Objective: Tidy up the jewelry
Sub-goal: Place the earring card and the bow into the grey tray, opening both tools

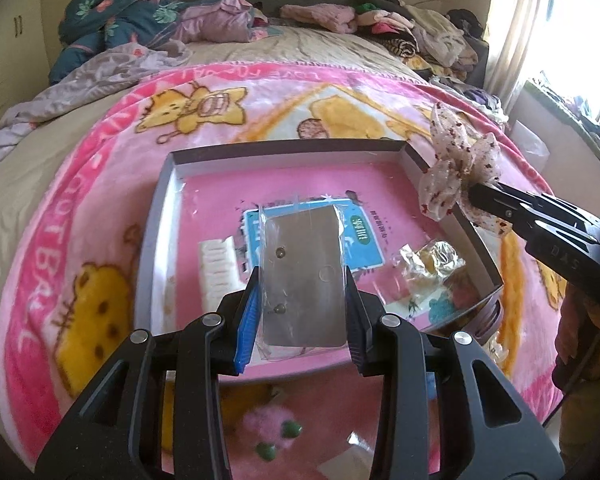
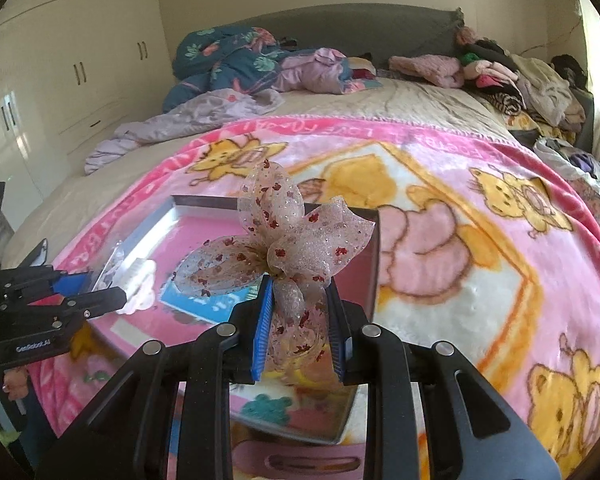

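Pinching sheer ribbon bow [image 2: 284,240] in right tool [image 2: 298,320], left tool [image 1: 300,308] clamping earring card [image 1: 302,276], both above tray [image 1: 156,216]

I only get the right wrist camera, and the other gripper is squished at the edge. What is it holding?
Observer: The left gripper pinches a clear packet with a grey card inside and two small studs on it.
Operator: Is anything hiding behind my bow?
Observer: Yes, a crinkly gold wrapper lies in the box, near its right wall.
Operator: Is my bow inside the box yet?
Observer: Not quite. From the left wrist view, the bow hangs at the right wall's top edge, with the right gripper shut on it.
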Demonstrator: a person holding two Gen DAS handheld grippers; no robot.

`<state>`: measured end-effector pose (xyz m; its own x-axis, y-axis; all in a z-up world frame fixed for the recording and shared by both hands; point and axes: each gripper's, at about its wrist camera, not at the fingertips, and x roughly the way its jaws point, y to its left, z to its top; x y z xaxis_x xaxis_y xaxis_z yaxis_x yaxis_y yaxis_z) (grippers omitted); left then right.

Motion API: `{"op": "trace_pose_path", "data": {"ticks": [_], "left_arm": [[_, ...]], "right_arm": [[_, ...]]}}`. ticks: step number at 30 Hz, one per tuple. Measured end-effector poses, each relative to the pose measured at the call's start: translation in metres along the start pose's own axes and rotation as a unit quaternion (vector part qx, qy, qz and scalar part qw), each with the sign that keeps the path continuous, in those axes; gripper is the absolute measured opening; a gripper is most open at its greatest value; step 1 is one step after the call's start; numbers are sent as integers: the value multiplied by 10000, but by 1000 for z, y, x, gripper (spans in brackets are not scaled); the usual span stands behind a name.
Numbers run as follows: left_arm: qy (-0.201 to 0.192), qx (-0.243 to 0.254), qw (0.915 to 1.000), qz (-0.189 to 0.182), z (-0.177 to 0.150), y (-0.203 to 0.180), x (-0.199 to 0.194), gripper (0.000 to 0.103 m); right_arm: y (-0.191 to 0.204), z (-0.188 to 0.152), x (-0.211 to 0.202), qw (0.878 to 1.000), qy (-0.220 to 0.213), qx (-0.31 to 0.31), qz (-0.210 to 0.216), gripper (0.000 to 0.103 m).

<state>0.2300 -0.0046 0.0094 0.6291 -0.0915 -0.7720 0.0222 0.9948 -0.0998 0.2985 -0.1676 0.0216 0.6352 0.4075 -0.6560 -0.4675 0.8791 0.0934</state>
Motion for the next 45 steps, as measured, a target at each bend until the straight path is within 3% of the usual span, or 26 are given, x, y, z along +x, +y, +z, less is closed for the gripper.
{"op": "trace_pose_path", "data": {"ticks": [11,29,37,45], "left_arm": [[239,144,9996,-72,-1,-16,27,29],[470,161,9987,-54,-6,-15,48,34],[444,123,9989,-84,-8,-15,43,43],[263,108,9995,-127,-6,-18,24,50]], "right_arm": [[-18,4,30,9996,282,89,-43,24],[-10,-3,79,9964,850,9,37,31],[-11,-5,66,9977,679,48,-33,57],[-18,0,33,9992,347,165,-111,68]]}}
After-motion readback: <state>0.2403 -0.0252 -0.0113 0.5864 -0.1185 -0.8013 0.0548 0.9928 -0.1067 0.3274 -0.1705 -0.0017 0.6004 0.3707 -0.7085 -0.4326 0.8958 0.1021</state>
